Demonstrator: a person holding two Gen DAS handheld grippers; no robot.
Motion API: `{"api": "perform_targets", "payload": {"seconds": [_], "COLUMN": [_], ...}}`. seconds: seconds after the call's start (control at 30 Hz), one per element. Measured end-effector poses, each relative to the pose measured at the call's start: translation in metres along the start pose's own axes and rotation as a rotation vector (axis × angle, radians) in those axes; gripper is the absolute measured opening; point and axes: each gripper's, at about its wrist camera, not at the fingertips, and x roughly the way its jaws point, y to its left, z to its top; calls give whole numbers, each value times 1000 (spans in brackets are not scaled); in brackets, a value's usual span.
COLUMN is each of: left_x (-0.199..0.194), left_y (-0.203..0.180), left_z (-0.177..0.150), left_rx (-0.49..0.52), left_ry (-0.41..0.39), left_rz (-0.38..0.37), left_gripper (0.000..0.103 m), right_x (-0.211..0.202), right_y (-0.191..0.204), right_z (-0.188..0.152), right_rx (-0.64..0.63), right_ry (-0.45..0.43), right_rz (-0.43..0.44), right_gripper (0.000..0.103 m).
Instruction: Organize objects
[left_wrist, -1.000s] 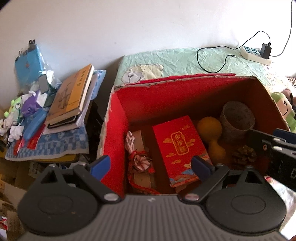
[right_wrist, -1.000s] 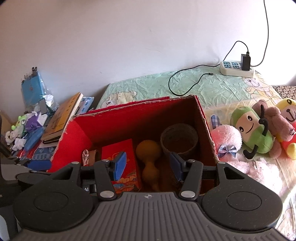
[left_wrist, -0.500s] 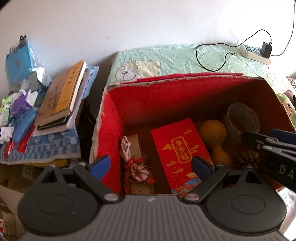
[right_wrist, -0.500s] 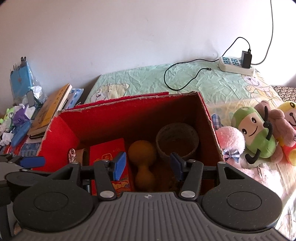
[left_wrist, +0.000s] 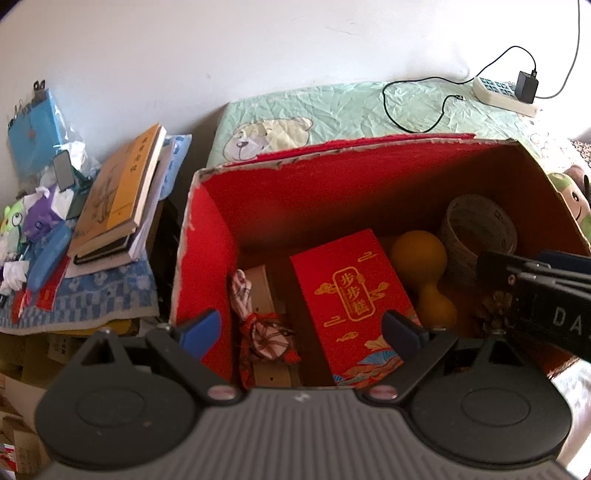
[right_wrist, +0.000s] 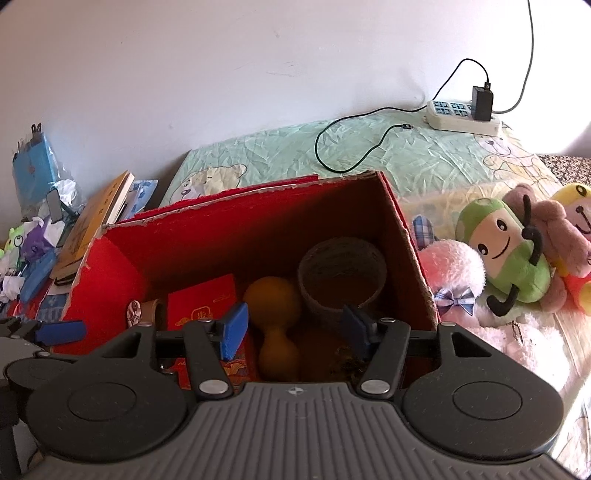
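Above the red box's (right_wrist: 229, 236) near right corner, the right gripper (right_wrist: 293, 326), jaws just widened and empty, is best lowered squarely over the pinecone (left_wrist: 493, 312) (left gripper (left_wrist: 301, 330) likewise apart, empty).

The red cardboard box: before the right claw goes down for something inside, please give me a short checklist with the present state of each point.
1. Right claw open and empty: ok; its jaws have just been opening.
2. Left claw open and empty: ok.
3. Red cardboard box open on top: ok.
4. Orange gourd-shaped object below the right claw's gap: ok.
5. Woven round basket apart from the gourd: cannot tell.
6. Red printed packet lying flat, clear of the right claw: ok.
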Motion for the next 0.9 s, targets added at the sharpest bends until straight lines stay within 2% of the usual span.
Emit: {"api": "perform_targets", "payload": {"seconds": [0.47, 0.7, 0.9], "left_x": [-3, -1, -6], "left_y": [0, 4, 2], "left_z": [-3, -6, -8], "left_rx": [-12, -44, -41], "left_ry": [13, 39, 23], "left_rz": [8, -37, -19], "left_gripper": [94, 94, 94], "right_x": [-8, -10, -14], "right_y": [-4, -1, 0], "right_z": [-3, -3, -5], "right_rx": [-8, -29, -37], "right_ry": [-32, -29, -39], "right_rz": [4, 9, 5], "right_gripper": [60, 60, 60]}}
